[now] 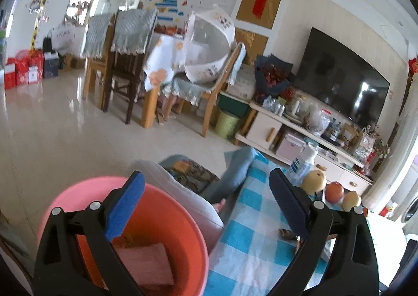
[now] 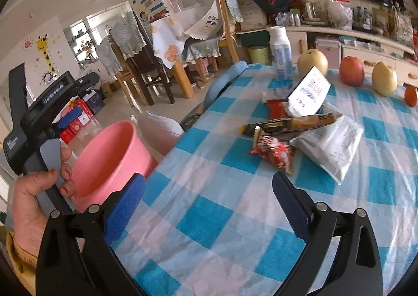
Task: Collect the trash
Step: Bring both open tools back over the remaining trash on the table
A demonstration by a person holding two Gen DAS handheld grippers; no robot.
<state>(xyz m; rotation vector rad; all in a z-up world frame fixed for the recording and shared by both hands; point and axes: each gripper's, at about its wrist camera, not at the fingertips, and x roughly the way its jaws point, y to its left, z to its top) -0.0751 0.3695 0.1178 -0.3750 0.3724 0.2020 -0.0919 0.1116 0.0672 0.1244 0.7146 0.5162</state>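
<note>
Trash lies in a heap on the blue-checked tablecloth [image 2: 209,217]: a red snack wrapper [image 2: 274,152], a long brown bar wrapper [image 2: 290,122], a white plastic bag [image 2: 334,144], a second red wrapper [image 2: 277,109] and a white card [image 2: 309,94]. My right gripper [image 2: 207,204] hovers open over bare cloth in front of the heap, holding nothing. A pink bucket [image 2: 112,157] stands off the table's left edge. In the left wrist view the bucket [image 1: 156,217] holds a flat pink packet [image 1: 146,262]. My left gripper [image 1: 206,204] is open and empty above the bucket's rim and the table edge.
A white bottle [image 2: 280,55], two pears [image 2: 312,61], an apple [image 2: 351,71] and an orange [image 2: 411,96] line the table's far side. A hand [image 2: 34,191] holds the left tool beside the bucket. Beyond stand dining chairs [image 1: 125,61], a green bin [image 1: 227,123] and a TV cabinet [image 1: 300,136].
</note>
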